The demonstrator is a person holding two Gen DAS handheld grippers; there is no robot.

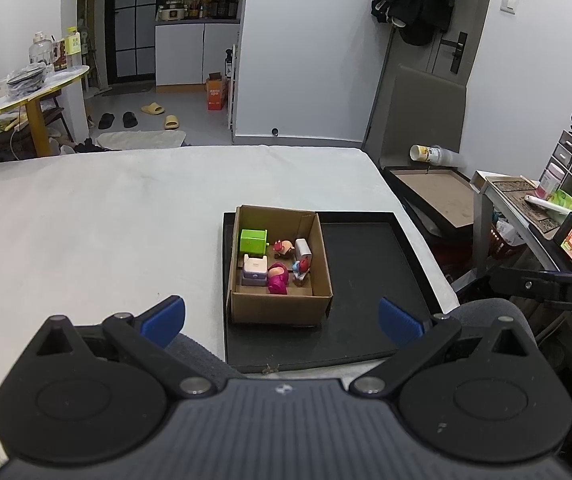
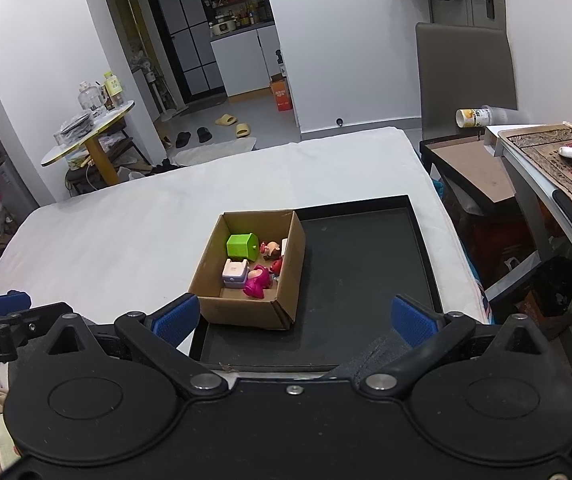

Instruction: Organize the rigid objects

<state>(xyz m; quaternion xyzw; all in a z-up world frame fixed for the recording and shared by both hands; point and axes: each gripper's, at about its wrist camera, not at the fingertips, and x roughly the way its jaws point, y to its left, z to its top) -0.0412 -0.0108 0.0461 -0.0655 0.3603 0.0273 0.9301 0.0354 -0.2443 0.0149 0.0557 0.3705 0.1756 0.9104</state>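
Both claws are held back from the work area with nothing between their blue pads. The left claw [image 1: 282, 320] has its fingers spread wide apart, low in the left wrist view; the right claw [image 2: 293, 318] is likewise spread wide, low in the right wrist view. A black tray [image 1: 365, 280] lies on a white bed [image 1: 106, 220], at centre right of both frames, close to the bed's right edge. An open cardboard box [image 1: 278, 308] stands in the left part of the tray, with the tray's right part bare. The box holds the toys. A green block [image 1: 252, 241] sits at the upper left of the box interior. A white and lilac toy [image 1: 254, 270] sits below it at the lower left. A magenta figure [image 1: 278, 278] lies just beside the lilac toy, at lower centre. A small brown and pink figure [image 1: 284, 248] is at upper centre, and a white block [image 1: 303, 250] stands against the right wall of the box. A red and blue figure [image 1: 301, 269] is just below the white block; its details are too small to tell. In the right wrist view the left claw's blue fingertip [image 2: 6, 303] shows at the left edge. Slippers [image 1: 160, 114] lie on the floor in the upper left.
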